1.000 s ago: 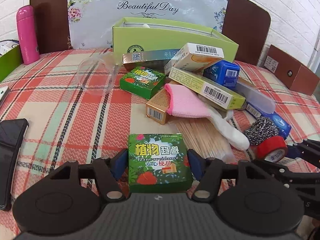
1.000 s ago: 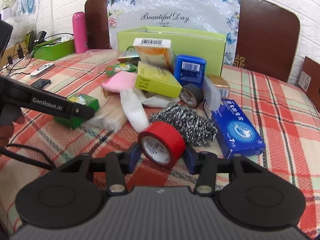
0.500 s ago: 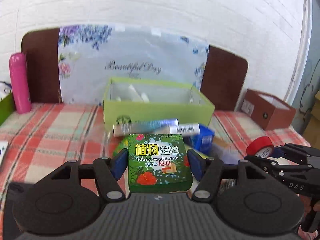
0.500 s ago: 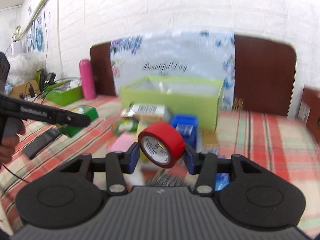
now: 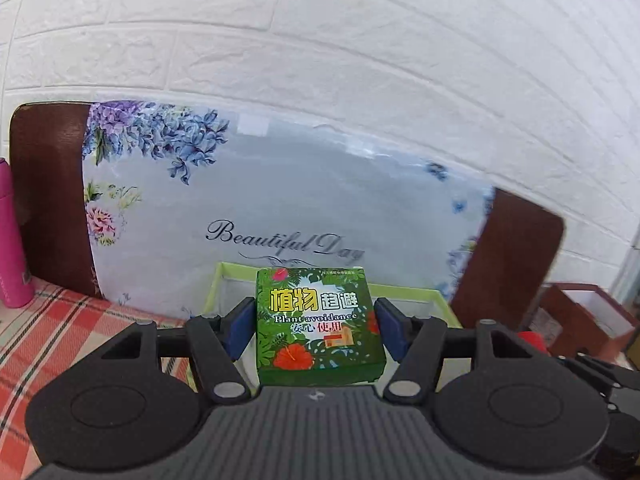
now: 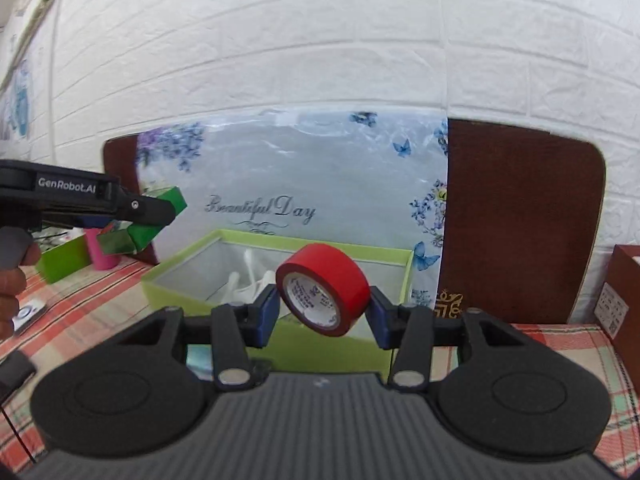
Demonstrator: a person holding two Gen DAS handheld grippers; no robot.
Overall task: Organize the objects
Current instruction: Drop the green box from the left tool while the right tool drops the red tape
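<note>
Green box point(image 5: 318, 322) sits label-up in left tongs point(image 5: 316, 330); red tape point(image 6: 323, 290) tilted in right tongs point(image 6: 322, 314).

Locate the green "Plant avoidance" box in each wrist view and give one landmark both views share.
Left wrist view: the green box sits at lower centre, clamped in the left gripper, in front of the lime-green storage box.
Right wrist view: it shows at middle left, tilted, held in the air.
Shared landmark: the floral "Beautiful Day" bag behind the storage box in both views.
</note>
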